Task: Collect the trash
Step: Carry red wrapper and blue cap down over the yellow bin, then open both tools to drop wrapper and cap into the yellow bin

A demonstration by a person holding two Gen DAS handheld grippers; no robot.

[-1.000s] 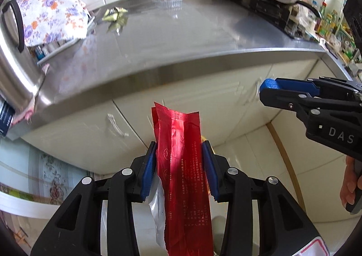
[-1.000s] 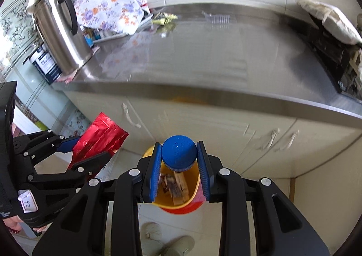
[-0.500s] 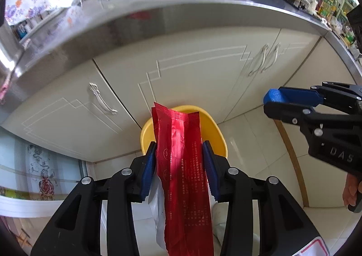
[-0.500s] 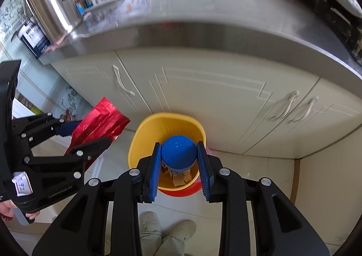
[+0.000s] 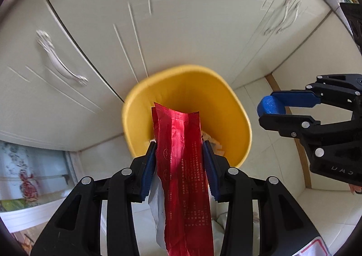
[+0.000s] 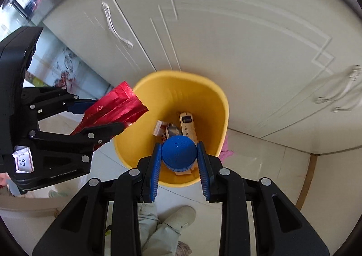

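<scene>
Tongs over the bin

Left tongs (image 5: 178,160) grip a red wrapper (image 5: 181,154); right tongs (image 6: 178,160) pinch a blue ball (image 6: 178,153). Both hang above a yellow bin (image 6: 203,99) on the floor by cabinet doors (image 6: 226,29). Inside lie a white box (image 6: 187,124) and small packets, partly hidden by the ball. Doors are blurred.

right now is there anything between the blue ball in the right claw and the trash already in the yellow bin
No, in the right wrist view the blue ball, held in the right claw, hangs over the yellow bin with only air above the trash.
</scene>
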